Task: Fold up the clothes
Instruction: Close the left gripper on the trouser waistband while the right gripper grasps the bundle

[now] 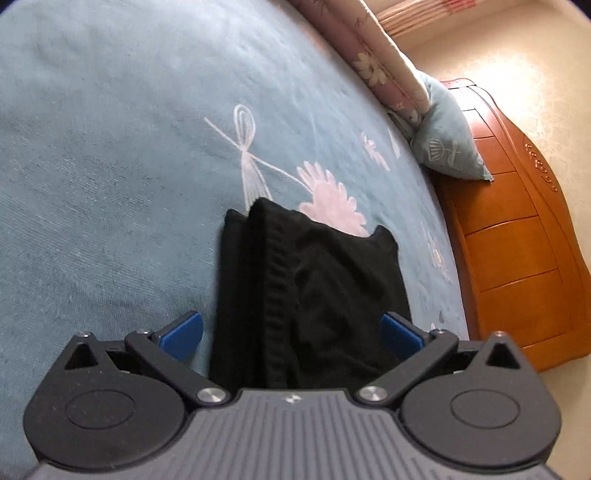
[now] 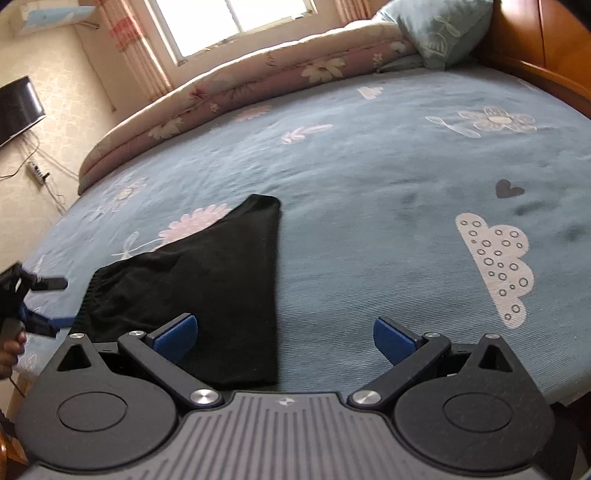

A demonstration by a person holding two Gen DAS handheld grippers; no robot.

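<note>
Left gripper (image 1: 291,332) hangs low over the near end of the black garment (image 1: 310,295), its blue pads spread wide with cloth lying between them but not pinched. Right gripper (image 2: 284,338) is likewise spread, nothing between its pads but the blue sheet (image 2: 369,166); its left pad overlaps the garment's near right corner in view, though whether it touches the cloth I cannot tell. The garment lies on the sheet near the bed's front edge, and in the right view it shows as a dark shape with a straight right edge, a narrow far tip and a ribbed band along its left end. In the left view, layers are stacked along a ribbed seam, so it already lies doubled at least once; whether it is a finished fold just let go or a half-folded piece awaiting another turn, these views do not settle. Its long axis runs away from both grippers toward the far quilt (image 2: 221,92) and pillow (image 2: 439,29). From the left gripper the cloth lies straight ahead and beneath; from the right one it lies ahead and to the left. By my judgement the left gripper is the nearer, sitting squarely on the band end, while the right one stands just off the straight edge.
</note>
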